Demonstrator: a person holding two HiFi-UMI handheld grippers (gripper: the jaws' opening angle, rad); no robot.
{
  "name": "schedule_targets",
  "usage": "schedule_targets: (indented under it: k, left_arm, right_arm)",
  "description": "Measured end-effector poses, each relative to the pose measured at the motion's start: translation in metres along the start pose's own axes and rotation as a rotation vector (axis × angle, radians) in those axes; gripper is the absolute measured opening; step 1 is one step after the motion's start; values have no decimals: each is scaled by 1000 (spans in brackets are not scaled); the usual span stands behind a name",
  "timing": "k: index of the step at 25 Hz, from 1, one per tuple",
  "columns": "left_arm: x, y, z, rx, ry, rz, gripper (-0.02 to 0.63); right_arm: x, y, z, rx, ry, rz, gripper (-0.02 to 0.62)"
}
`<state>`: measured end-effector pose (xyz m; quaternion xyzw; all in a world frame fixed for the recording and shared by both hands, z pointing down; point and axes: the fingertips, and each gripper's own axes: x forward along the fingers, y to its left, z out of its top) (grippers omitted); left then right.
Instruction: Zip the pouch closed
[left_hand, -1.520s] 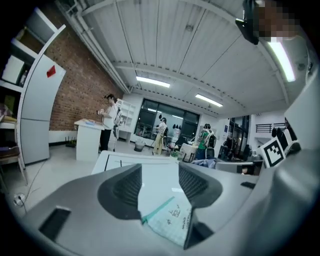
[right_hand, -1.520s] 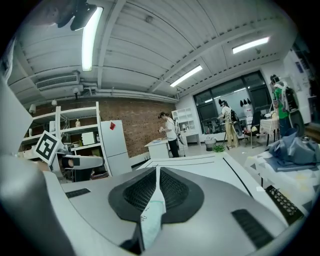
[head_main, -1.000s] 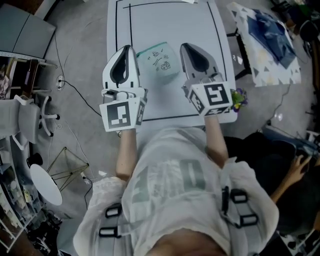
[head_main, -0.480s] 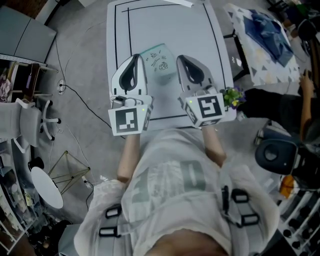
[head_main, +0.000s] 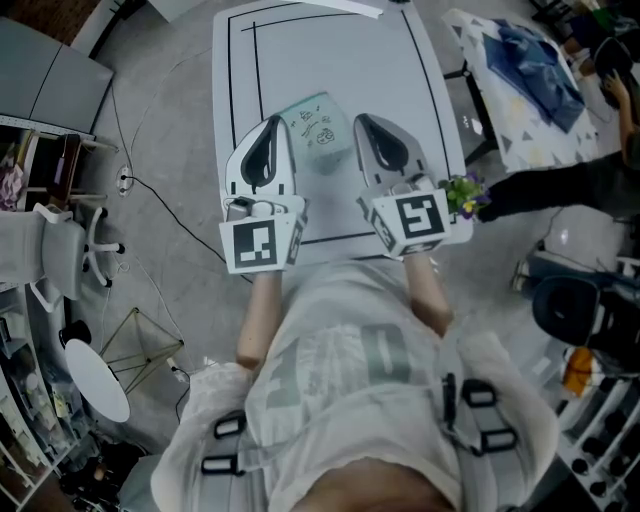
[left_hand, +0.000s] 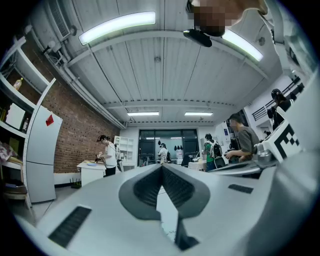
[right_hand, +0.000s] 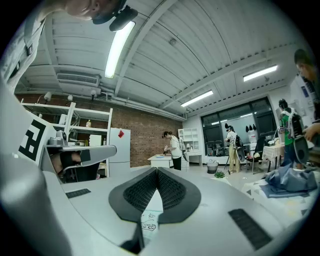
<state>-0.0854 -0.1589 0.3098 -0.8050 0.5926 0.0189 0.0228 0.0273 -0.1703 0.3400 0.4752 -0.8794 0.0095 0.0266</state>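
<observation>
**Pouch flanked by two clenched grippers, zip state unreadable**

The pale green pouch (head_main: 318, 125) lies flat on the white surface (head_main: 330, 50), at 12 o'clock from the person and inside the black border line. The left hand-held gripper (head_main: 272, 122) has its tip just beside the pouch at 9 o'clock. The right hand-held gripper (head_main: 362, 120) has its tip just beside it at 3 o'clock. Whether either tip touches the fabric cannot be told from above.

Both are clenched on nothing. In the left gripper view the ribbed pads meet along their whole length, with only bare surface showing below them. In the right gripper view the pads meet too, and the pouch's doodle print shows under the gap, not between the pads.

As for the step in hand, the zip and its pull are too small to make out in any view. The scene would suit a pouch waiting to be pinned and zipped, and equally one whose zip is drawn shut with the grippers let go. A sound next move depends on reading the zip line first.

Counted: one pouch, two hand-held grippers, each with one marker cube, one surface, and one small plant (head_main: 463, 192) at the surface's 4 o'clock corner.
</observation>
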Motion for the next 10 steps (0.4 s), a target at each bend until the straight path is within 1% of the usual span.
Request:
schedule_targets:
  k: [6,10]
  left_arm:
    - [-3,7,-1,-4,6,14,6]
    - [-3,8,-1,-5,12,17,6]
  right_arm:
    - [0,1,1,18,-1,-7,9]
    - [0,0,0,-4,0,0,9]
